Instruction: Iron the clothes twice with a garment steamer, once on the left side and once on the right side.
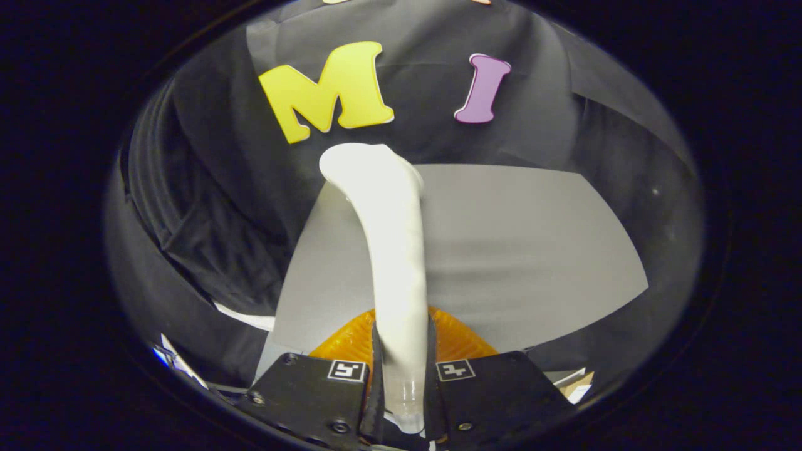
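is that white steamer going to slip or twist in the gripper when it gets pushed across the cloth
The steamer looks smooth and glossy, so probably slippery. The gripper clamps only its narrow handle end, so the long body may pivot. It seems rigid.

Gripper clamped, pointing forward

The gripper (401, 376) has both fingers (376, 382) drawn in close, pressing from either side on the handle of the garment steamer (391, 250), which stands between them and reaches well beyond their tips.

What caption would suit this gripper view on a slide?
Gripper jaws shut on a white garment steamer, its head raised beyond them over a grey sheet.
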Available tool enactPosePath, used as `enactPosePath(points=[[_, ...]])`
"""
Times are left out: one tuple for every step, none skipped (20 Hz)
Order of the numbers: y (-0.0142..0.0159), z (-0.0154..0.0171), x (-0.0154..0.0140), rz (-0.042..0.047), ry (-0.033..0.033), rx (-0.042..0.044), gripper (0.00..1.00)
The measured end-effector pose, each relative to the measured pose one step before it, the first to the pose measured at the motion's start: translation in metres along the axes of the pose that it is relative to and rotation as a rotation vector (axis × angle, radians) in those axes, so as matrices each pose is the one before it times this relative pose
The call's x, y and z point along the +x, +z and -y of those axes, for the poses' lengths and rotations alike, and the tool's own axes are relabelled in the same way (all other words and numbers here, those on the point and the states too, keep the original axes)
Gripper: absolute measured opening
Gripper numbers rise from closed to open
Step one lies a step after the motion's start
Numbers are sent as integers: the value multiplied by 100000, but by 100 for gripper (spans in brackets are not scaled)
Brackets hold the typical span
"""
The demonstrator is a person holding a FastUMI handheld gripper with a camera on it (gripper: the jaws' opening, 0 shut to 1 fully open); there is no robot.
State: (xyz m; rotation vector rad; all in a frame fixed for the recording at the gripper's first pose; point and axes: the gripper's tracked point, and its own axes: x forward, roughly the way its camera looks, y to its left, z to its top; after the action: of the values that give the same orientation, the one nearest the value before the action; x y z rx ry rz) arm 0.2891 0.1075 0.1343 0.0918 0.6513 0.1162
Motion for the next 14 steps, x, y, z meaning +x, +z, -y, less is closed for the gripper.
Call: enactPosePath(points=[[117, -368, -720, 1485, 908, 550, 28], [142, -652, -794, 1816, 1659, 2629, 28], [221, -532, -529, 1489, 1119, 1665, 28], [513, -339, -837, 2209, 243, 388, 28], [468, -364, -708, 2116, 104, 116, 28], [388, -527, -641, 2068, 432, 310, 28], [731, -647, -860, 2632, 532, -612, 28], [598, -420, -654, 2601, 114, -844, 28], [969, -436, -752, 3675, -465, -1353, 28], [710, -282, -542, 3220, -674, -957, 28], [919, -380, -453, 3821, -797, -964, 28], [610, -524, -600, 3091, -755, -1253, 28], [777, -238, -269, 2823, -835, -1768, 28], [652, -323, -129, 2615, -439, -1741, 28]])
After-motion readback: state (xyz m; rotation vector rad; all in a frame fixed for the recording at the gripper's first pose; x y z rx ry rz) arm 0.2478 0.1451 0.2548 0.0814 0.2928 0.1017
